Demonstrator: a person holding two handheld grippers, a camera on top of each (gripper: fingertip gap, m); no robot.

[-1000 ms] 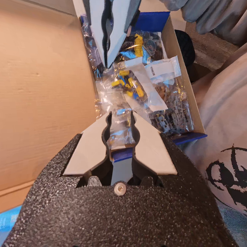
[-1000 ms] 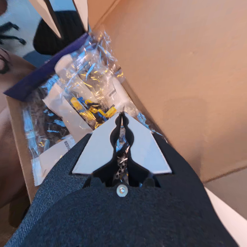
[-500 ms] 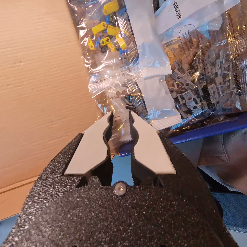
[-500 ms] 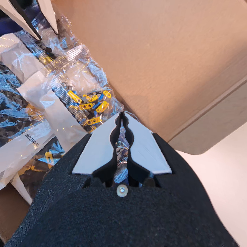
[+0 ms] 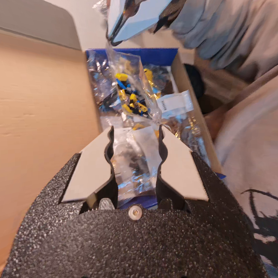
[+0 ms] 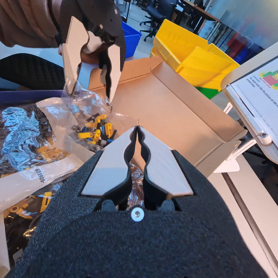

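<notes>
The right tongs (image 6: 137, 127) are closed on one thin corner of a clear bag (image 5: 130, 93) of small yellow, blue and black parts, which hangs above the open cardboard box (image 5: 194, 105). The left tongs (image 5: 135, 130) stand open with the bag's lower twisted corner just beside one fingertip. The film looks slippery and the grip is narrow, so the bag may well slide or swing. Further sealed bags (image 5: 173, 103) fill the box beneath it, the raised lid flap (image 5: 45, 105) stands close on one side, and yellow bins (image 6: 195, 60) stand beyond.
</notes>
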